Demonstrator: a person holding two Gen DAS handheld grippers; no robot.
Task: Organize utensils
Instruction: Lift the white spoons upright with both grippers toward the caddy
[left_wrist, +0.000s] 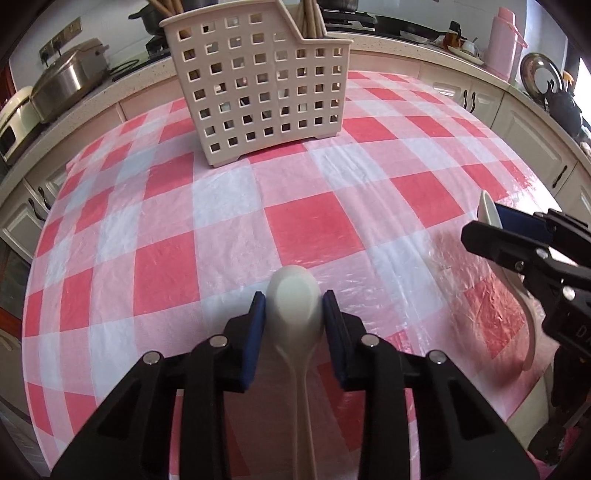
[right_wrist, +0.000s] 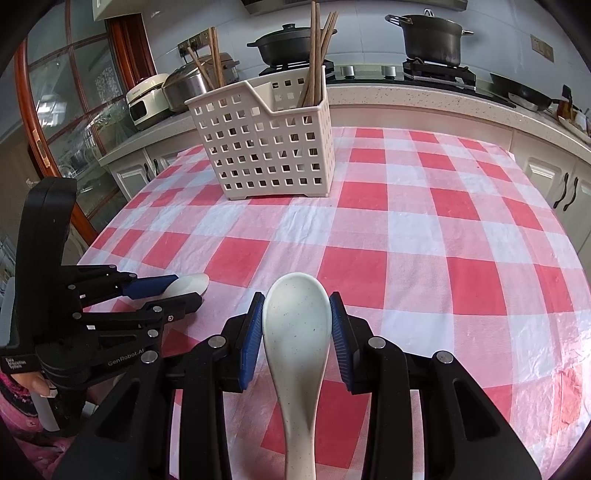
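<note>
My left gripper is shut on a white ceramic spoon, bowl face down, held low over the checked tablecloth. My right gripper is shut on a second white speckled spoon, bowl face up. Each gripper shows in the other's view: the right one at the right edge, the left one at the left. A beige perforated utensil basket stands at the far side of the table; in the right wrist view the basket holds wooden chopsticks in two compartments.
The table has a red, pink and white checked cloth. Behind it runs a counter with a rice cooker, black pots on a stove, and a pink thermos. Cabinet doors lie below the counter.
</note>
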